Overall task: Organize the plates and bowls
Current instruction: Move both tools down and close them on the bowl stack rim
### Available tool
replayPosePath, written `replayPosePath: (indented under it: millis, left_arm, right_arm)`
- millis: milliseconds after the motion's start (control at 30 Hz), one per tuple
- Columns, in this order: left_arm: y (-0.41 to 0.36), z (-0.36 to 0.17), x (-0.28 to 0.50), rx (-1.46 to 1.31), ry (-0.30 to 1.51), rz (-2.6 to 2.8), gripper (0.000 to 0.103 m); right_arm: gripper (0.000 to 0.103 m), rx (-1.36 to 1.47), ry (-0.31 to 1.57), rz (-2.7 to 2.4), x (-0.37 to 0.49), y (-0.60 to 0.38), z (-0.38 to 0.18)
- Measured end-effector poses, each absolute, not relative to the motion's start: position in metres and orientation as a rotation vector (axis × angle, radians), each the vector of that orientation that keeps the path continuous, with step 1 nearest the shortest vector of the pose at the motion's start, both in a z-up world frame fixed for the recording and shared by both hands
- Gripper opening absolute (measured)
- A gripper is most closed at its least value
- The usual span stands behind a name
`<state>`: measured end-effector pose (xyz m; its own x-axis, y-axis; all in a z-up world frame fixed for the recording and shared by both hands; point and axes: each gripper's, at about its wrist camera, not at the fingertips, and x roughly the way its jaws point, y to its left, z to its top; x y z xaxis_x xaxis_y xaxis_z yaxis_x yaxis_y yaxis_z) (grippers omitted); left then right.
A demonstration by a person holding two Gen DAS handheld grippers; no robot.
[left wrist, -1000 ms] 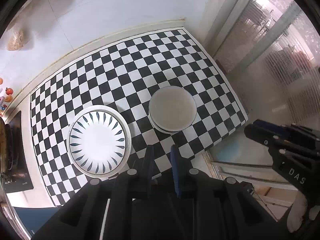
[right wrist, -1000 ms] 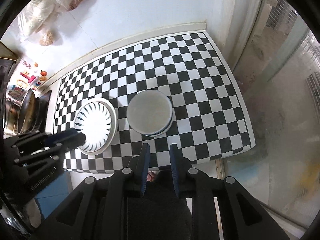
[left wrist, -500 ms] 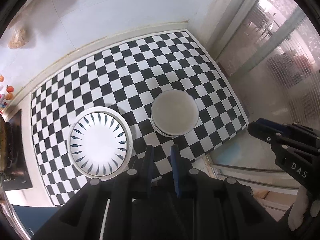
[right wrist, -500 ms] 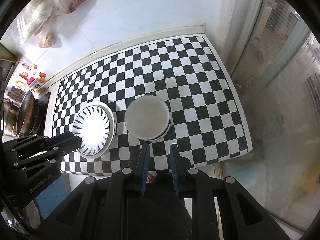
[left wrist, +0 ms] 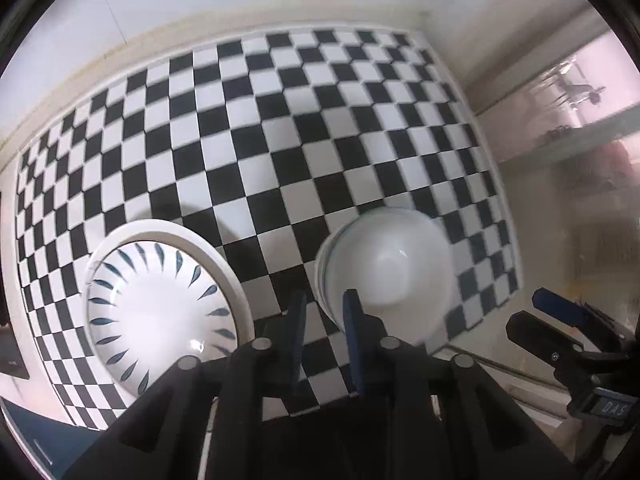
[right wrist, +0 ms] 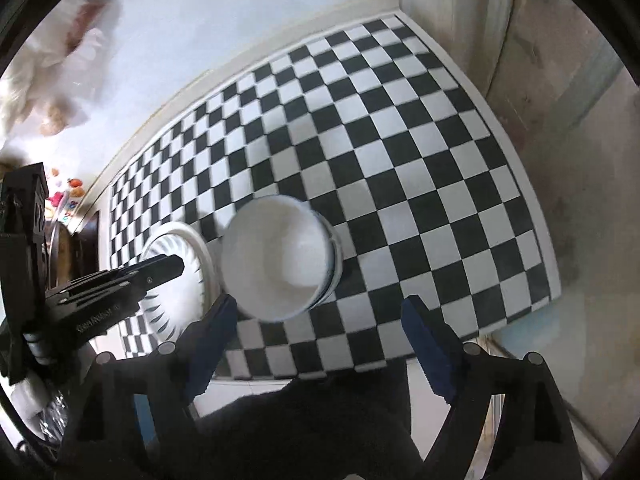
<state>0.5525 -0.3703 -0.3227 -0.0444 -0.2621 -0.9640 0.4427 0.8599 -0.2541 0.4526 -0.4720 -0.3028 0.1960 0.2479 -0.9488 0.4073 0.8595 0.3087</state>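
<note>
**Both grippers way closer to the dishes now**

Compared with a second ago, the stacked white bowls [right wrist: 280, 264] and leaf-patterned plate [left wrist: 160, 304] on the checkered mat [left wrist: 280, 120] look much bigger. Right gripper [right wrist: 320, 320] jaws are opening, nothing between them. Left gripper [left wrist: 324, 312] is nearly closed, empty. Only the right view shows bags [right wrist: 52, 80] far left, blurry.

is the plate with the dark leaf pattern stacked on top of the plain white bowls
No. In the left wrist view the leaf-pattern plate lies on the checkered cloth beside the plain white bowls, a strip of cloth between them.
</note>
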Motion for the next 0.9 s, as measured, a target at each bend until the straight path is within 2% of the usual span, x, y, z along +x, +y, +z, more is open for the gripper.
replayPosePath:
  millis: [333,433,733,900]
  left_arm:
    - [-0.387,-0.398,0.589,-0.029,1.726,-0.639,0.02]
    - [-0.39,-0.404,0.594,-0.034,1.733,-0.647,0.026]
    - [-0.406,-0.427,0.591,0.038,1.776,-0.654,0.03]
    - [-0.411,-0.444,0.591,0.003,1.816,-0.684,0.052]
  right_arm:
    - [0.086,0.706,1.528,-0.098,0.483,-0.494,-0.407]
    - [0.086,0.724,1.556,-0.08,0.487,-0.493,-0.423]
    - [0.086,0.742,1.615,-0.048,0.498,-0.491,-0.458]
    - [0.086,0.743,1.646,-0.025,0.501,-0.487,-0.473]
